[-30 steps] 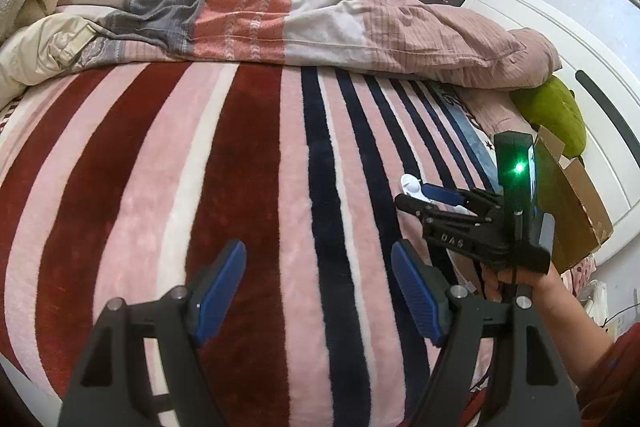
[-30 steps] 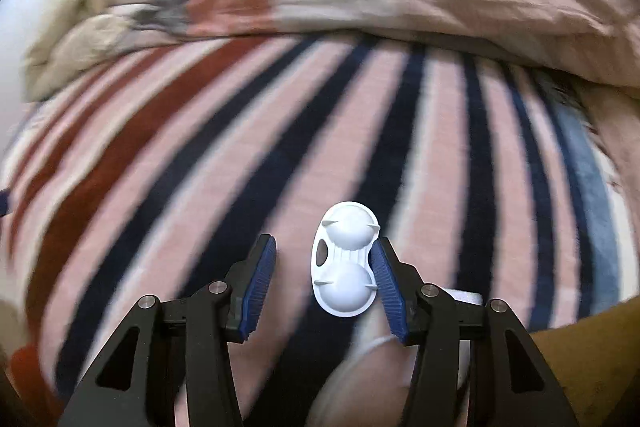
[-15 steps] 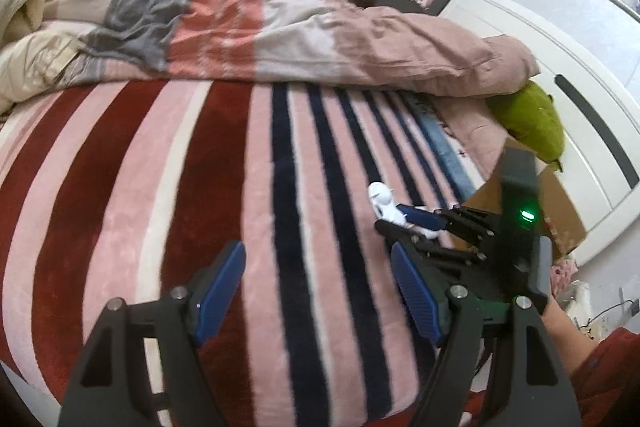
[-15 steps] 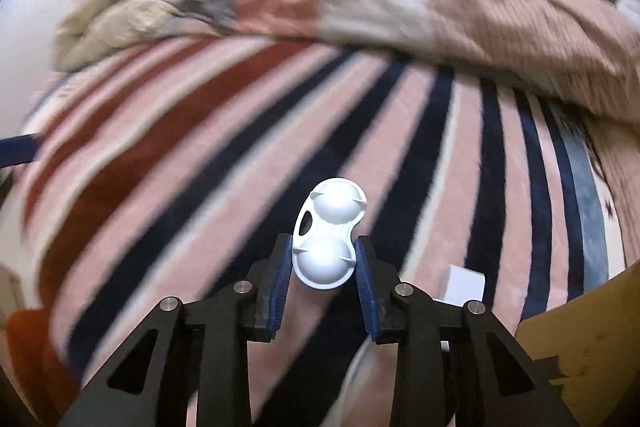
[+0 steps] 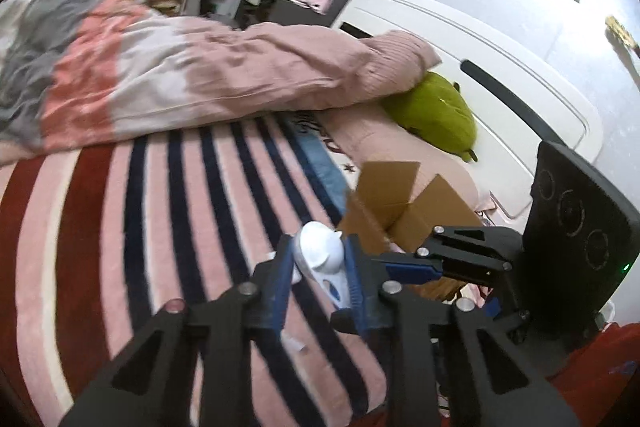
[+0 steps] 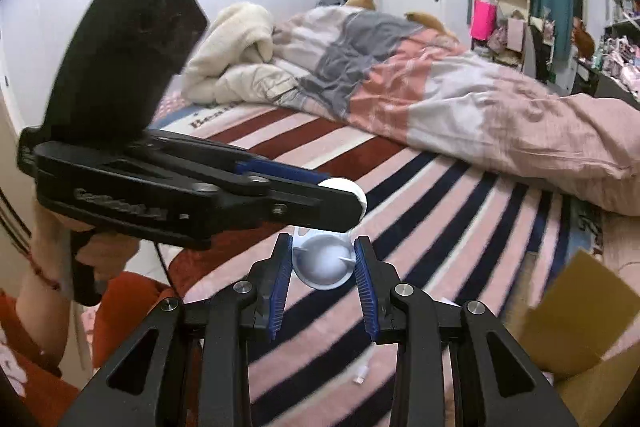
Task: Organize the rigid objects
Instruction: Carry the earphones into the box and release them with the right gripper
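Striped blanket (image 5: 168,227) over bed, rumpled pink duvet (image 5: 224,75) behind, open cardboard box (image 5: 404,211) at right edge beside green plush (image 5: 436,111). White double-domed plastic piece (image 5: 320,255) raised above blanket, pinched at 1 end between left gripper (image 5: 318,267) pads, at other end between right gripper (image 6: 322,267) pads. Both sets of fingers narrow, clamped on same piece. Small white scrap (image 6: 360,379) lying on blanket below.

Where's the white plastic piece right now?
The white plastic piece is lifted above the striped blanket, with both the left gripper and the right gripper closed around it, beside the cardboard box.
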{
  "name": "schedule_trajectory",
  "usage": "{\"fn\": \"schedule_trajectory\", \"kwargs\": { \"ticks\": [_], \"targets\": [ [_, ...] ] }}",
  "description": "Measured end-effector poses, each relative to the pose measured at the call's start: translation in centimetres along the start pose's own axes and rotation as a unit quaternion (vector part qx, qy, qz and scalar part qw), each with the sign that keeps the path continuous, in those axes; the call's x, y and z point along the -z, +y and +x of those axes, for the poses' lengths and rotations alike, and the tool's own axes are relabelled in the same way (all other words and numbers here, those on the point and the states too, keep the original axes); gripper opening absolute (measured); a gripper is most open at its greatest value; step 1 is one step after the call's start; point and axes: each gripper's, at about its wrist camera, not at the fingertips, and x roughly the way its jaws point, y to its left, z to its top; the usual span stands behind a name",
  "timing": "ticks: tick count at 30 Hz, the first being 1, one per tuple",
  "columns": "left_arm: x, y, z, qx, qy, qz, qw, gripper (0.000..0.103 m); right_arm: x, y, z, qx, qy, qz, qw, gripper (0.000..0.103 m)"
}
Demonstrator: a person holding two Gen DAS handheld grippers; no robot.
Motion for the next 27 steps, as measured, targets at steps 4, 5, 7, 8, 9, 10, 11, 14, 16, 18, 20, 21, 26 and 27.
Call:
{"fn": "schedule_trajectory", "kwargs": {
  "ticks": [4, 5, 7, 8, 9, 10, 11, 14, 16, 18, 20, 21, 26, 27],
  "targets": [
    [-1.7, -3.1, 2.9, 0.018, 0.02, 0.025, 0.9993, 0.022, 0.9, -2.8, -2.7, 0.014, -0.013, 0.018, 1.0, 0.026],
    [-2.1, -3.9, 3.7, 0.021, 0.025, 0.032, 0.9989, 0.022, 1.3, -3.7, -3.5, 0.021, -0.015, 0.024, 0.999, 0.026],
    [-2.9, -5.7, 5.7, 0.028, 0.041, 0.05, 0.9975, 0.022, 1.7, -5.4, -4.6, 0.029, -0.014, 0.038, 0.999, 0.026],
    [-3.1, -6.4, 6.6, 0.031, 0.049, 0.057, 0.9967, 0.022, 2.1, -6.4, -5.2, 0.035, -0.013, 0.047, 0.998, 0.026],
    [-3.2, -7.0, 7.4, 0.034, 0.057, 0.063, 0.9958, 0.022, 2.4, -7.1, -5.7, 0.038, -0.012, 0.054, 0.998, 0.026],
    [-3.4, -7.6, 8.3, 0.036, 0.067, 0.069, 0.9947, 0.022, 2.8, -8.0, -6.2, 0.043, -0.008, 0.064, 0.997, 0.026],
    [-3.4, -8.3, 9.3, 0.038, 0.078, 0.074, 0.9935, 0.022, 3.2, -8.8, -6.7, 0.047, 0.0, 0.073, 0.996, 0.026],
    [-3.5, -9.4, 11.9, 0.037, 0.113, 0.084, 0.9893, 0.022, 4.2, -10.9, -7.2, 0.051, 0.022, 0.092, 0.994, 0.027],
    [-3.5, -9.8, 13.1, 0.035, 0.134, 0.086, 0.9866, 0.022, 4.7, -12.5, -7.0, 0.048, 0.05, 0.112, 0.991, 0.027],
    [-3.6, -10.1, 14.2, 0.031, 0.15, 0.09, 0.984, 0.022, 5.1, -13.5, -6.6, 0.044, 0.073, 0.128, 0.988, 0.027],
    [-3.6, -10.3, 15.0, 0.02, 0.167, 0.094, 0.9813, 0.022, 5.2, -14.2, -6.2, 0.045, 0.094, 0.133, 0.986, 0.027],
    [-3.6, -10.3, 15.2, 0.015, 0.169, 0.095, 0.9809, 0.023, 5.2, -14.4, -6.0, 0.047, 0.107, 0.134, 0.984, 0.027],
    [-3.7, -10.0, 14.0, -0.021, 0.152, 0.104, 0.9827, 0.051, 5.5, -14.7, -5.2, 0.06, 0.142, 0.136, 0.979, 0.03],
    [-3.7, -9.8, 13.6, -0.02, 0.147, 0.102, 0.9836, 0.051, 5.5, -14.8, -5.2, 0.062, 0.145, 0.136, 0.978, 0.033]
  ]
}}
